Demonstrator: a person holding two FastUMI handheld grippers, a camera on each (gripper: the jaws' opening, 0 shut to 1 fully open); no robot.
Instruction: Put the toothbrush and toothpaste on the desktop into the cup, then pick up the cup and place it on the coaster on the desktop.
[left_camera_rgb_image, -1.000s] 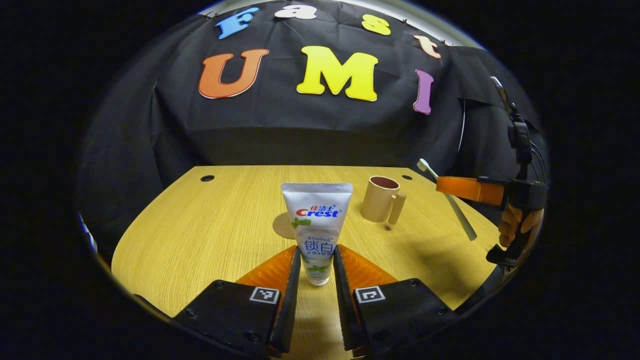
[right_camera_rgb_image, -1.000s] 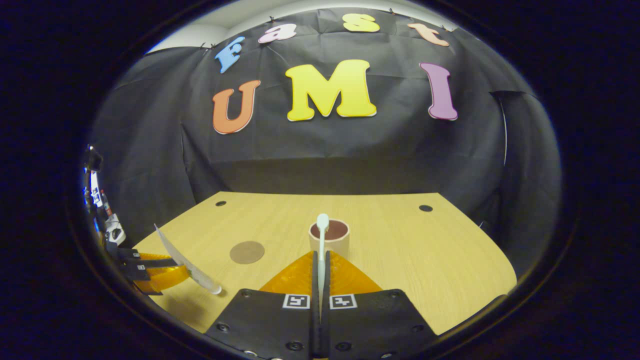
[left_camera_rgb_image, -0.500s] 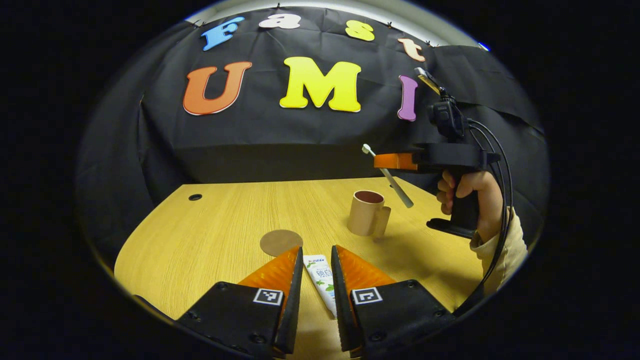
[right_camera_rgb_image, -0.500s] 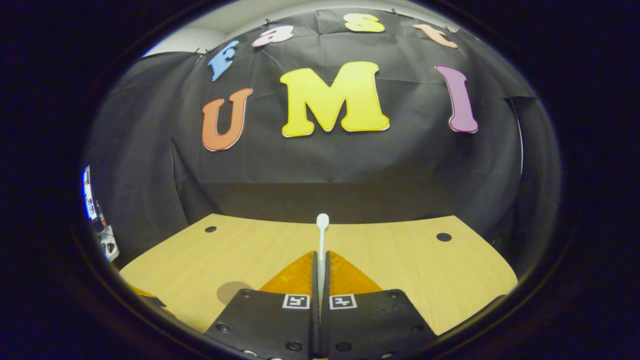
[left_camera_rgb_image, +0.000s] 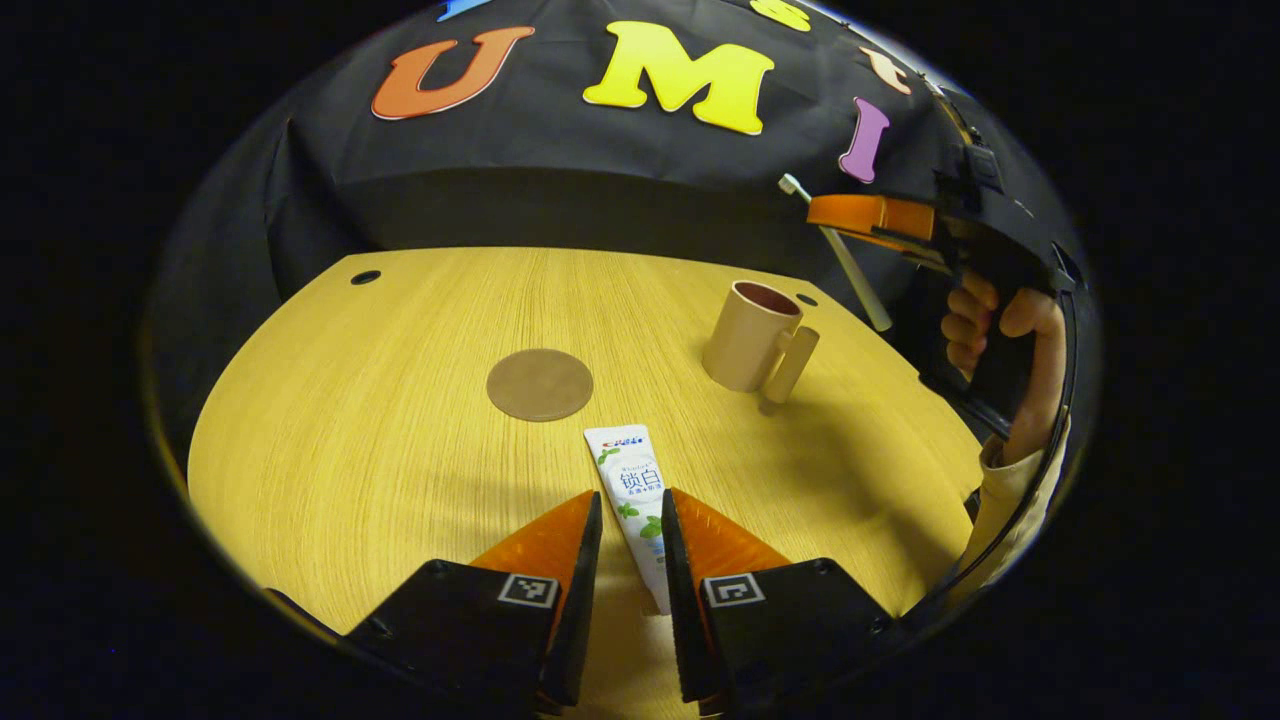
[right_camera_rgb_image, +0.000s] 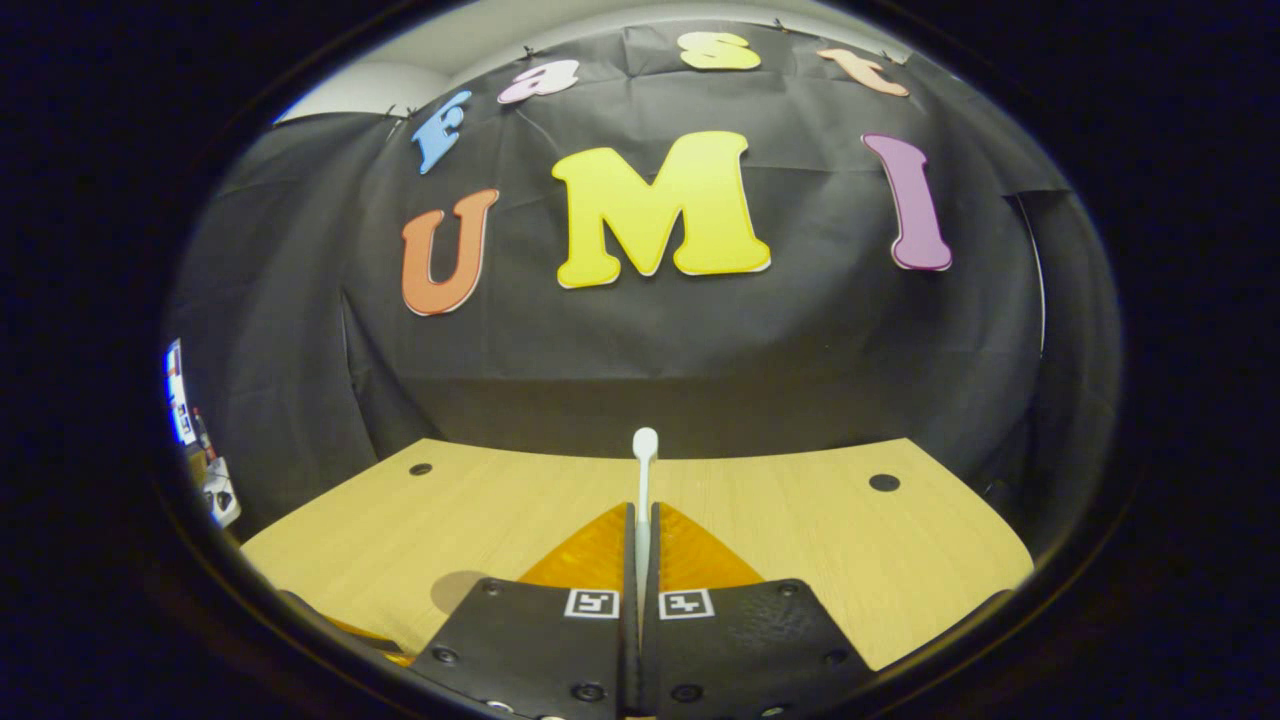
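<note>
- Lying flat on the wooden desktop (left_camera_rgb_image: 380, 400), the round brown coaster (left_camera_rgb_image: 540, 384) sits left of the cup (left_camera_rgb_image: 752, 335) and well apart from it.
- Just on the near side of the coaster, the toothpaste (left_camera_rgb_image: 633, 490) rests on the desktop (crimped end toward the coaster), its lower end running between the fingers of the left gripper (left_camera_rgb_image: 631, 510); those fingers flank the tube closely, but whether they press on it I cannot tell.
- Right of the coaster stands the beige cup, upright, handle turned toward the near right.
- Above and right of the cup, the right gripper (left_camera_rgb_image: 850, 215) is held by a hand (left_camera_rgb_image: 990, 330) in a pale sleeve; its fingers are clamped together on the toothbrush (left_camera_rgb_image: 845, 260), which slants, head uppermost.
- From the right gripper view, the right gripper (right_camera_rgb_image: 640, 520) pinches the toothbrush (right_camera_rgb_image: 644, 470), head pointing up over the desktop (right_camera_rgb_image: 820, 530).
</note>
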